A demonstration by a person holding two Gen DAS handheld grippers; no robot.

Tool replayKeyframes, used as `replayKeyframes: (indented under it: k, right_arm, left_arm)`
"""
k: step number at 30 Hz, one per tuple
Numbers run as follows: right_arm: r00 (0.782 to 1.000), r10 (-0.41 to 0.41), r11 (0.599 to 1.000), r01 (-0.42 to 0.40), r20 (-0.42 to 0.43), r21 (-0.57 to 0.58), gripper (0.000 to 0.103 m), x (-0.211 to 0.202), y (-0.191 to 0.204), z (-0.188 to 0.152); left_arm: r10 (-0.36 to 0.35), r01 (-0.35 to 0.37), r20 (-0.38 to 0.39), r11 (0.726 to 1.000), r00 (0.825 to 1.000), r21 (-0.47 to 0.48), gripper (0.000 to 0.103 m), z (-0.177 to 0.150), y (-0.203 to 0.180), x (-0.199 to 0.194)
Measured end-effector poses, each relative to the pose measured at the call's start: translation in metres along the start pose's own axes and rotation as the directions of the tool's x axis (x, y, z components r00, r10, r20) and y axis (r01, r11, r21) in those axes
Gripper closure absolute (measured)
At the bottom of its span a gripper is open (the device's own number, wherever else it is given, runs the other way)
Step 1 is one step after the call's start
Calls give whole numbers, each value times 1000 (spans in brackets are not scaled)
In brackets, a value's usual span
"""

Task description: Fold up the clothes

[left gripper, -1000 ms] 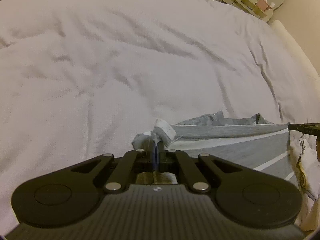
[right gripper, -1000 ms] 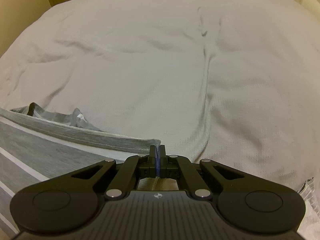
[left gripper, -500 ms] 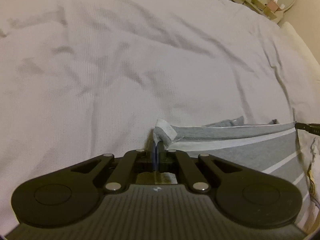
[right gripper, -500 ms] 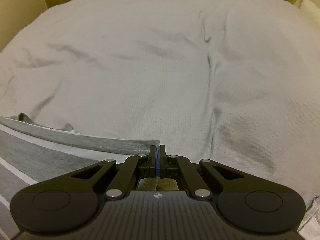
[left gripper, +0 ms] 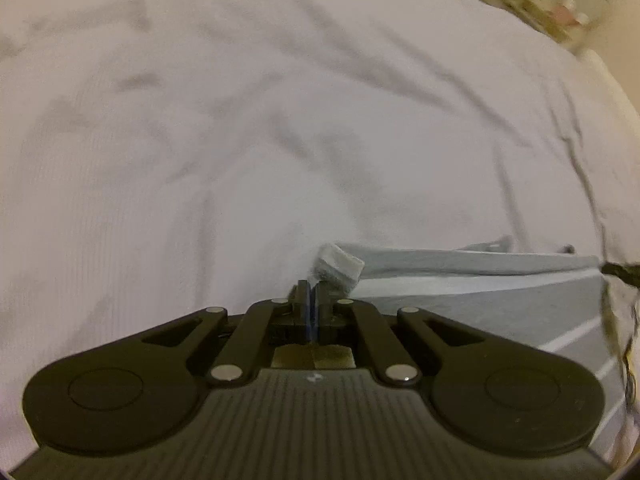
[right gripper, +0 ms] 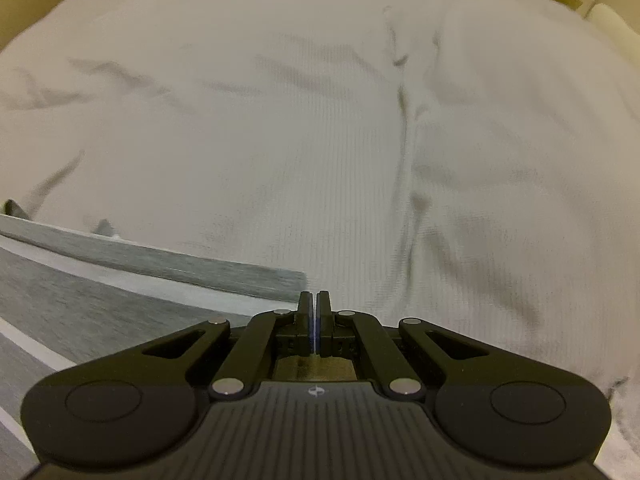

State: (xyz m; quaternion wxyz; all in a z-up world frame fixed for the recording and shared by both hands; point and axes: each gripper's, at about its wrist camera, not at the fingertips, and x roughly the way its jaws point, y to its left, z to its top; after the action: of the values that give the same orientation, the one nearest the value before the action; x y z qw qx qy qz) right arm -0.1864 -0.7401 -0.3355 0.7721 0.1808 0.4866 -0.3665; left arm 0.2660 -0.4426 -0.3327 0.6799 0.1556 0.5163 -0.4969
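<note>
— So, what do you have in your claws?

— Nearest me, my left claw (left gripper: 311, 294) is clamped shut on one corner of the grey shirt (left gripper: 480, 300); a little bunched tab of the cloth sticks up just past the fingertips. My right claw (right gripper: 314, 304) is pressed shut as well, right at the shirt's (right gripper: 120, 292) other corner. I cannot see cloth between those fingers, but the hem ends exactly there, so it seems pinched.

— And where is the shirt?

— It hangs between the two claws, its top edge pulled into a straight line. From the left camera it runs off to the right, grey with white stripes, and the dark tip of my right claw (left gripper: 620, 270) shows at its far end. From the right camera it runs off to the left.

— What lies beyond it?

— A wrinkled white bedcover (right gripper: 320, 120) fills nearly everything ahead. Farthest off, at the top right, stands a blurred shelf (left gripper: 556, 8) with small things on it.
</note>
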Motion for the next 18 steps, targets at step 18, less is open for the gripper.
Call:
replayKeyframes:
  k: [18]
  right_arm:
    - [968, 245, 970, -245, -58, 5, 85, -115, 160, -117]
  left_arm:
    - [-92, 119, -122, 963, 988, 242, 86, -141, -15, -100]
